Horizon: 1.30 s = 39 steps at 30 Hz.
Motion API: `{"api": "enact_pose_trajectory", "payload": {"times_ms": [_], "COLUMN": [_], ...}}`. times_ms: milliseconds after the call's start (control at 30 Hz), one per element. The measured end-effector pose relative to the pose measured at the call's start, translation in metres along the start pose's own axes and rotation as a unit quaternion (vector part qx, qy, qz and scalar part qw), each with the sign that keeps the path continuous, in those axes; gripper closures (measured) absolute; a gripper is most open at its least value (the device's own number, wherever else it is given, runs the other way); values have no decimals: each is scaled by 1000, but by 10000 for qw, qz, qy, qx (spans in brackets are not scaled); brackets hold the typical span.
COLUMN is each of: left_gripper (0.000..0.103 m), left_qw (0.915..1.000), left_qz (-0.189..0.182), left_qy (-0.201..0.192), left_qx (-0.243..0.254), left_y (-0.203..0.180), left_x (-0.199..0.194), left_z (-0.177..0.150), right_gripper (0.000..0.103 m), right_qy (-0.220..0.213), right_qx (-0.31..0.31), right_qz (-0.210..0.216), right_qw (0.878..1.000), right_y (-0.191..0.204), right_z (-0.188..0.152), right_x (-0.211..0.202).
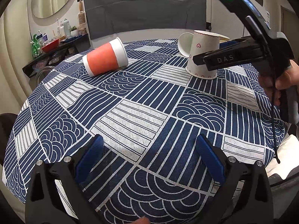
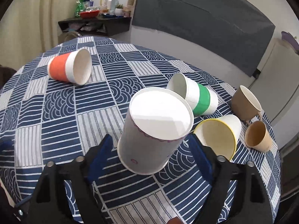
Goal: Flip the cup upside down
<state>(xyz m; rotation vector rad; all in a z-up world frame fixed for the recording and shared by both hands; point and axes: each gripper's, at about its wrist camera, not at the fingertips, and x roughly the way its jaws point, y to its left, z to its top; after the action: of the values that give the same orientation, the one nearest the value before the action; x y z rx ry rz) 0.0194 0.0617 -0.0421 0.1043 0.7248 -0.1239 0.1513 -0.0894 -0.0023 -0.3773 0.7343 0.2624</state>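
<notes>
A white paper cup with pink hearts (image 2: 153, 130) stands upside down on the table, base up. It also shows in the left wrist view (image 1: 202, 54). My right gripper (image 2: 151, 147) is open, its blue pads on either side of the cup with gaps to its wall. In the left wrist view the right gripper's black body (image 1: 239, 54) reaches in beside the cup. My left gripper (image 1: 149, 155) is open and empty, low over the front of the patterned tablecloth (image 1: 130, 112). An orange and white cup (image 1: 105, 57) lies on its side at the far left.
A green-banded cup (image 2: 194, 95), a yellow-rimmed cup (image 2: 218, 134) and two brown cups (image 2: 244, 102) (image 2: 258, 136) lie on their sides at the right. A grey chair back (image 1: 144, 9) stands behind the table. A cluttered shelf (image 2: 93, 22) is at the far left.
</notes>
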Motion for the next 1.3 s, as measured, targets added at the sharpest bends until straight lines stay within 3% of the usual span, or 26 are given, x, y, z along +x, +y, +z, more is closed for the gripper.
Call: {"api": "enact_pose_trajectory", "payload": {"times_ms": [567, 1033, 1300], "left_gripper": [6, 6, 6], "left_qw": [9994, 9987, 9978], "left_qz": [47, 170, 313], "left_qy": [205, 247, 179], "left_qx": [-281, -413, -557], "left_y": [-1, -18, -26], "left_x": [11, 16, 15], "left_z": [9, 15, 14], "right_gripper": [10, 8, 8], "right_qy": [-476, -954, -976], "right_qx": [467, 1012, 1507], "right_qz": [-271, -467, -325], "right_qw": [9974, 9892, 9832], "right_y": [-30, -49, -55], "right_z": [-16, -65, -96], "right_x": [-29, -82, -95]}}
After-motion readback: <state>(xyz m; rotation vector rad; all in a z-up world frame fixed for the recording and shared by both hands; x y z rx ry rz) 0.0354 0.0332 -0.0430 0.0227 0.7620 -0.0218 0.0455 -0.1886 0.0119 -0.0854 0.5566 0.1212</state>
